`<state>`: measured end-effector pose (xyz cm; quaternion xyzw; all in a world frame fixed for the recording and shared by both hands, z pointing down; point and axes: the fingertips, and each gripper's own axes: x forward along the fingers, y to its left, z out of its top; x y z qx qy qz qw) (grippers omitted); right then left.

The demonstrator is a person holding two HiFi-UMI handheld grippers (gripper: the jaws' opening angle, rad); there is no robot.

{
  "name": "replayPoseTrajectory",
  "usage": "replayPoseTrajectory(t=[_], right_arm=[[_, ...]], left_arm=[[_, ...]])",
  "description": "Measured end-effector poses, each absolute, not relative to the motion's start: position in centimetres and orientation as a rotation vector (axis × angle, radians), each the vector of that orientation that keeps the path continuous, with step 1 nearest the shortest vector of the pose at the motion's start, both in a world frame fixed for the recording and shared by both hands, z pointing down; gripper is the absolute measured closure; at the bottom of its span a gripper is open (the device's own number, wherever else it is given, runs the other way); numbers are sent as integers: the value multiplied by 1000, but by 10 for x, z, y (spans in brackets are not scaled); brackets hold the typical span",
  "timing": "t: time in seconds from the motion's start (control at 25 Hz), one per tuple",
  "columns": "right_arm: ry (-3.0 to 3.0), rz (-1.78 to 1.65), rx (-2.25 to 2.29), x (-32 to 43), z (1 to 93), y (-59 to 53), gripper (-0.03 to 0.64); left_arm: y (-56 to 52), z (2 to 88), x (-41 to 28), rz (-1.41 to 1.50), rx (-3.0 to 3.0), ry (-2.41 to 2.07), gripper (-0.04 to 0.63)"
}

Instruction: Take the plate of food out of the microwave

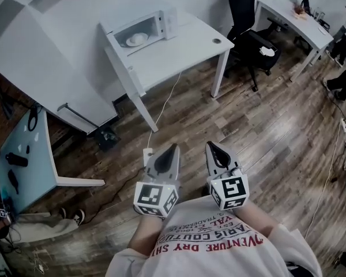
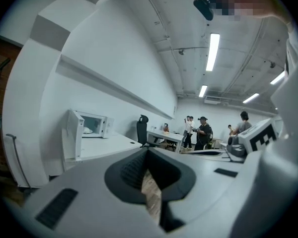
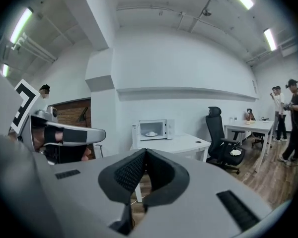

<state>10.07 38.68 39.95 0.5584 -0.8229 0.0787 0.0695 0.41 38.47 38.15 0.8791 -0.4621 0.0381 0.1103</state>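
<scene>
Plate [image 1: 137,38] w/ food in open microwave [image 1: 168,21], 11 o'clock: prob. rigid, slick, breakable; grip rim. Left gripper [image 1: 173,148] & right gripper [image 1: 211,145] clenched, empty.

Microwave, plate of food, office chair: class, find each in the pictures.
microwave [image 1: 168,21], head view, casing right of the cavity.
plate of food [image 1: 137,38], head view, middle of the plate.
office chair [image 1: 241,7], head view, backrest.
</scene>
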Motion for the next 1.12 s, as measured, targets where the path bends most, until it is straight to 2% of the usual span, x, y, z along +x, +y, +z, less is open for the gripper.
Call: replayPoseTrajectory(t=[0.64, 1.12], right_arm=[[-2519, 245, 1536, 274, 395, 252, 606], [-2487, 311, 1532, 279, 423, 159, 606]], left_arm=[[266, 373, 159, 108, 2512, -1547, 588], [170, 401, 158, 125, 2449, -1510, 588]])
